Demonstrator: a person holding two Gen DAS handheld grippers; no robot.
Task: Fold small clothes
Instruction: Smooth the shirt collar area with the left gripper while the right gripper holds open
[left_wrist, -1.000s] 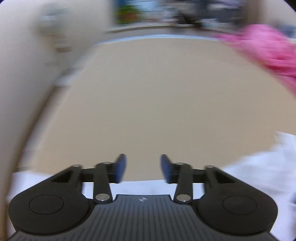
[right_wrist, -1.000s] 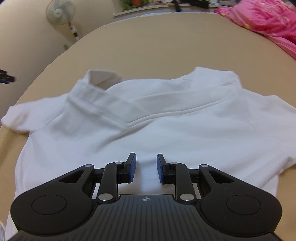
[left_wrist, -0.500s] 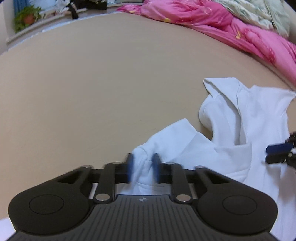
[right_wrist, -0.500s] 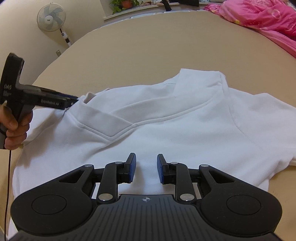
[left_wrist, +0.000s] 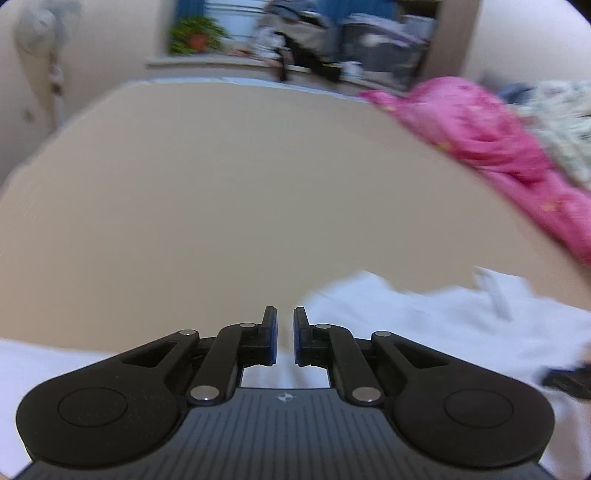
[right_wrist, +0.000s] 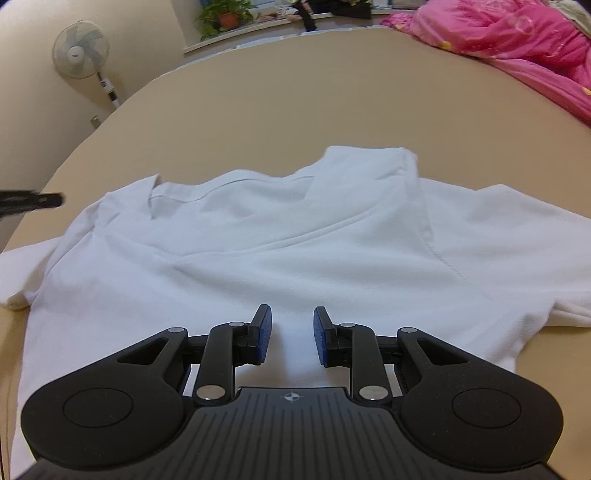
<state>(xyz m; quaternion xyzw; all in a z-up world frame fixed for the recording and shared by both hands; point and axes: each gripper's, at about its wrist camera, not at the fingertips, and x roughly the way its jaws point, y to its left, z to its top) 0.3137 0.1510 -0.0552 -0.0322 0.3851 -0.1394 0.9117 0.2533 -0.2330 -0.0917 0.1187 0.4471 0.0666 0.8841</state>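
A small white collared shirt (right_wrist: 295, 240) lies spread on the beige bed surface (right_wrist: 295, 92), collar (right_wrist: 369, 162) at the far side. My right gripper (right_wrist: 291, 338) hovers over the shirt's middle, pads apart with nothing between them. My left gripper (left_wrist: 285, 338) is shut to a thin slit with no cloth visibly pinched; white shirt fabric (left_wrist: 424, 325) lies under it and to its right. In the right wrist view the left gripper (right_wrist: 55, 199) shows as a dark blurred tip at the left edge, apart from the shirt's shoulder.
A pink blanket (right_wrist: 517, 37) is heaped along the bed's far right side. A standing fan (right_wrist: 79, 51) is by the wall on the left. A windowsill with a potted plant (right_wrist: 225, 11) runs behind the bed. Bare beige surface stretches beyond the shirt.
Half a second ago the left gripper was closed at the left collar corner; now it is off to the left of the shirt. The collar lies flatter. The right gripper has barely moved.
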